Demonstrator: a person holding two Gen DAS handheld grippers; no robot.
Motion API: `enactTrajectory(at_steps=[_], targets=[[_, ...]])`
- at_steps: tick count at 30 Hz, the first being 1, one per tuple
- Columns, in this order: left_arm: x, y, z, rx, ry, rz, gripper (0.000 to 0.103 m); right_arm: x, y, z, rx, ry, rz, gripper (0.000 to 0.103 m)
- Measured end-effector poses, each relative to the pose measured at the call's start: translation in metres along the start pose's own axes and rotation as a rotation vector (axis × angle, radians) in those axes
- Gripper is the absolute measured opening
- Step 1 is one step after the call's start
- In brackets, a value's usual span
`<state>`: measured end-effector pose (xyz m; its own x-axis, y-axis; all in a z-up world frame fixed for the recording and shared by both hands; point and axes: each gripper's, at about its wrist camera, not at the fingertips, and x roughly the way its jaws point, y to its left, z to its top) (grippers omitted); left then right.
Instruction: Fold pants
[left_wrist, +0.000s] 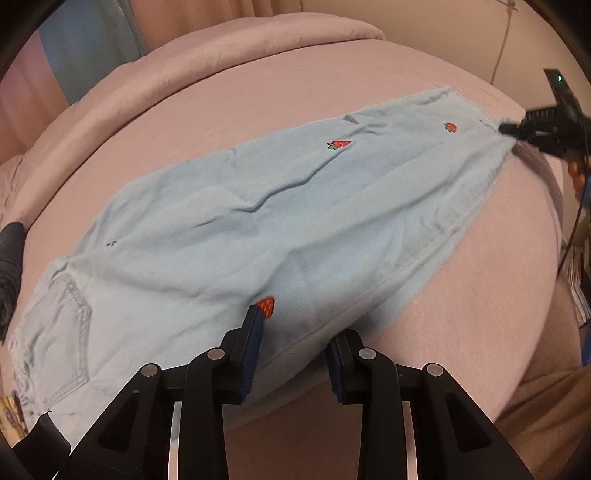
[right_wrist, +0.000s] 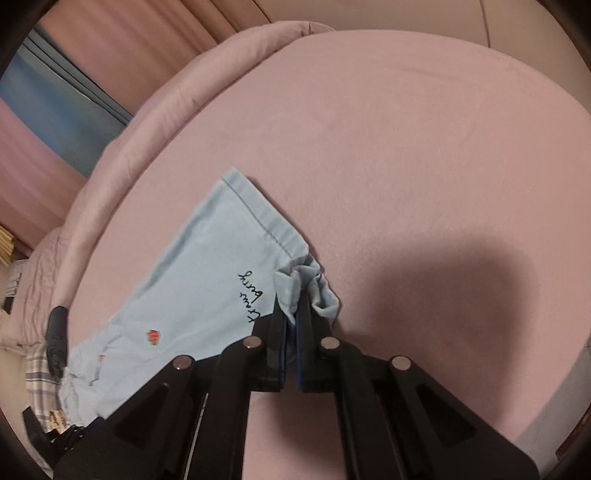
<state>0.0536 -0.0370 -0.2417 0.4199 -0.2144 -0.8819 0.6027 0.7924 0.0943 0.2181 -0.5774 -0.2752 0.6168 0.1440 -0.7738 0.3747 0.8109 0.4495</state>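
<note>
Light-blue pants (left_wrist: 258, 221) with strawberry patches lie stretched out flat on the pink bed (left_wrist: 332, 74), waist and back pocket at lower left, leg hem at upper right. My left gripper (left_wrist: 295, 328) stands open over the near edge of the pants around mid-length, with flat fabric showing between its fingers. My right gripper (right_wrist: 294, 314) is shut on the near corner of the leg hem, and the cloth bunches up between its pads. The pants (right_wrist: 199, 280) carry black script near that hem. From the left wrist view, the right gripper (left_wrist: 504, 129) pinches the hem at the far right.
A rolled pink duvet (left_wrist: 207, 62) runs along the bed's far edge, with curtains (right_wrist: 122, 40) behind it. A black object (left_wrist: 9, 266) lies by the waistband at the left. Plaid cloth (right_wrist: 38, 376) sits at the left bed edge. Bare pink sheet (right_wrist: 406, 147) spreads beyond the hem.
</note>
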Motion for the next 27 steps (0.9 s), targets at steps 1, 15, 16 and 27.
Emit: enactTrajectory(at_steps=[1,15,16,27], targets=[[-0.006,0.001,-0.002,0.006,-0.002,-0.004,0.031,-0.007,0.001,0.007,-0.002,-0.002,-0.008,0.009],[-0.039,0.033,0.002,-0.189,-0.113,-0.19,0.043,0.025,0.182,0.019,-0.849,0.085,0.269,0.031],[-0.035,0.029,0.004,-0.183,-0.106,-0.201,0.043,0.043,0.205,0.016,-0.931,0.145,0.29,0.031],[-0.002,0.009,0.004,-0.138,-0.037,-0.216,0.043,0.134,0.266,-0.041,-1.429,0.563,0.191,0.016]])
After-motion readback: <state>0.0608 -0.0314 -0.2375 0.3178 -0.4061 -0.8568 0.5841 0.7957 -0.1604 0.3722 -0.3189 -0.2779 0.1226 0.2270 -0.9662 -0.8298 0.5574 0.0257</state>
